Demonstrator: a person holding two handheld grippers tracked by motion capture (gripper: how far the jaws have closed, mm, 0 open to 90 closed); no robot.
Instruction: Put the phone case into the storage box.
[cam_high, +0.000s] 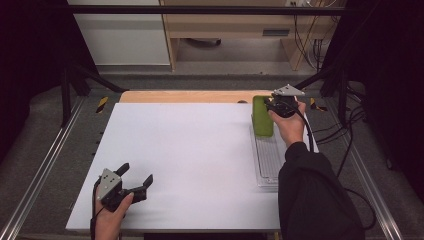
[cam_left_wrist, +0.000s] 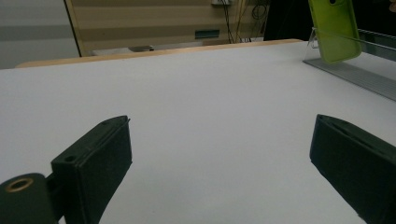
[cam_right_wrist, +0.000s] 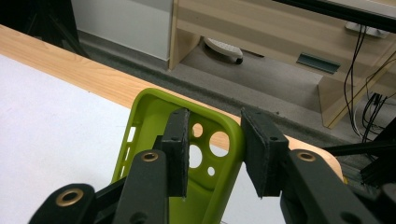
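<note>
The phone case (cam_high: 262, 116) is held above the far end of the tray (cam_high: 267, 160), at the table's (cam_high: 190, 150) right edge.

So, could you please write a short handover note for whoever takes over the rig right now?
Right gripper: fingers straddle the top edge of the green phone case, one inside, one outside; whether they pinch it yet is unclear.
Left gripper: open, nothing in it, low over the white board at its near left.
The case stands tilted at the far end of the clear tray on the right.
Done: case reached. Left: secure the grip and move it.
</note>
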